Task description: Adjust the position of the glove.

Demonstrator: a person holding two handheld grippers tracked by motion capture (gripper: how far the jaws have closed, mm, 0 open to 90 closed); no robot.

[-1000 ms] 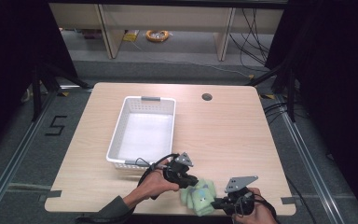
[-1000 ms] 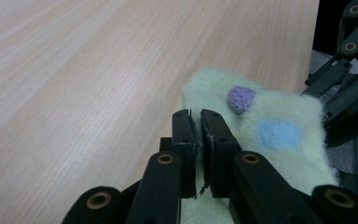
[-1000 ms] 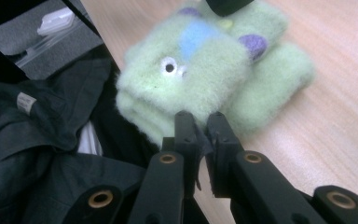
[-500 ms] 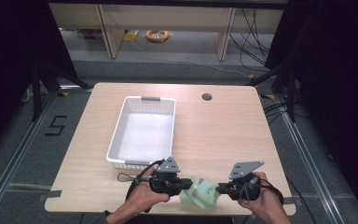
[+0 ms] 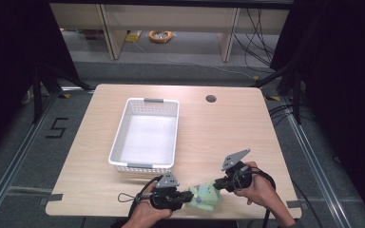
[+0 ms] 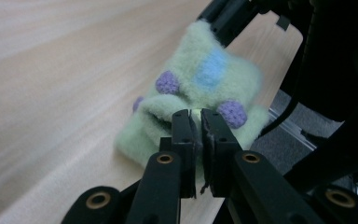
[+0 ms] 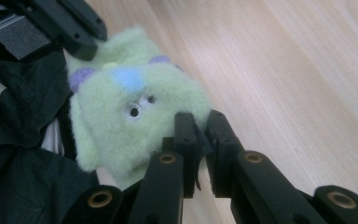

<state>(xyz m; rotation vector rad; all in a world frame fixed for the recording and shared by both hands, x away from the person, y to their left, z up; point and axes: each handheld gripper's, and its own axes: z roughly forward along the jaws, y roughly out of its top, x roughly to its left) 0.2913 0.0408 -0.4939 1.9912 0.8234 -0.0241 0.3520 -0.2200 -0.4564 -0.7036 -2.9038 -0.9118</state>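
A fuzzy pale-green plush toy point(image 5: 205, 197) with purple dots, a blue patch and small eyes lies at the table's near edge. My left gripper point(image 5: 186, 196) comes in from the toy's left, and its jaws are shut on a fold of the green fabric. In the left gripper view the toy point(image 6: 205, 79) sits just past that gripper point(image 6: 196, 116). My right gripper point(image 5: 218, 186) comes in from the right and is shut on the toy's other edge. The right gripper view has that gripper point(image 7: 198, 119) pinching the toy point(image 7: 121, 107) beside its eyes.
A white plastic basket point(image 5: 118, 142) stands left of the table's middle, just beyond my left hand. A round cable hole point(image 5: 211, 99) sits near the far edge. Bare wooden tabletop point(image 5: 228, 133) stretches to the right of the basket.
My left gripper has swung from above the toy round to its left, nearer the table edge. The right gripper has moved away from the edge to the toy's upper right. The toy has barely shifted.
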